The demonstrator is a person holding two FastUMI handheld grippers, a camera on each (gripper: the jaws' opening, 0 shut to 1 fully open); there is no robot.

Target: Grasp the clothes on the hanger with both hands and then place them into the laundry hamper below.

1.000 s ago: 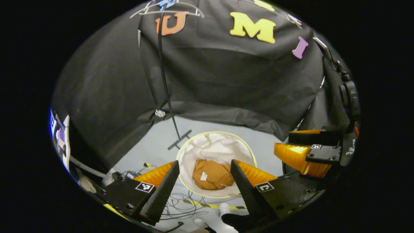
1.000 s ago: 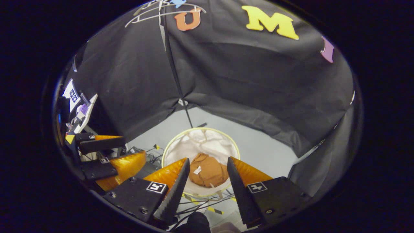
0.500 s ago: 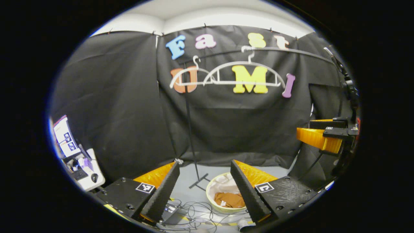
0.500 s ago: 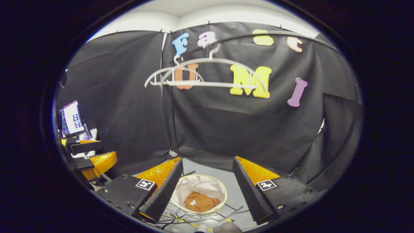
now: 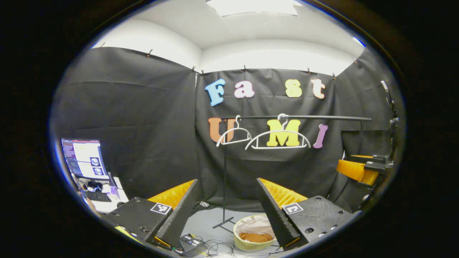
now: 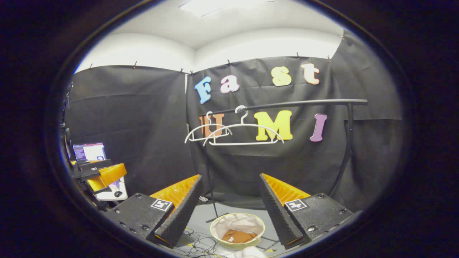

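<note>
Black cloth walls close the booth on all sides, and a dark rail (image 5: 294, 117) spans the back wall with two white hangers (image 5: 278, 140) hooked on it, both bare. On the grey floor (image 6: 208, 215) below stands the round laundry hamper (image 6: 217, 236) with a pale rim and white lining; the brown clothes (image 6: 241, 235) lie crumpled at its bottom.

Seen from the left gripper view, the left gripper (image 5: 226, 209) has its fingers spread wide with nothing between them, the hamper sitting low between and just beyond the tips. At the far right edge of that view the right gripper (image 5: 362, 168) shows side-on, held well up from the floor. A lit monitor (image 5: 84, 157) and keyboard rest on a desk (image 5: 107, 204) at the left, and loose cables (image 5: 215, 247) trail near the hamper.

From the right gripper view, the right gripper's fingers stand apart and empty, framing the hamper from above. The left gripper appears at the left edge, in front of the monitor. This view also gives the rail's right upright (image 6: 346, 143) running down to the floor.
</note>
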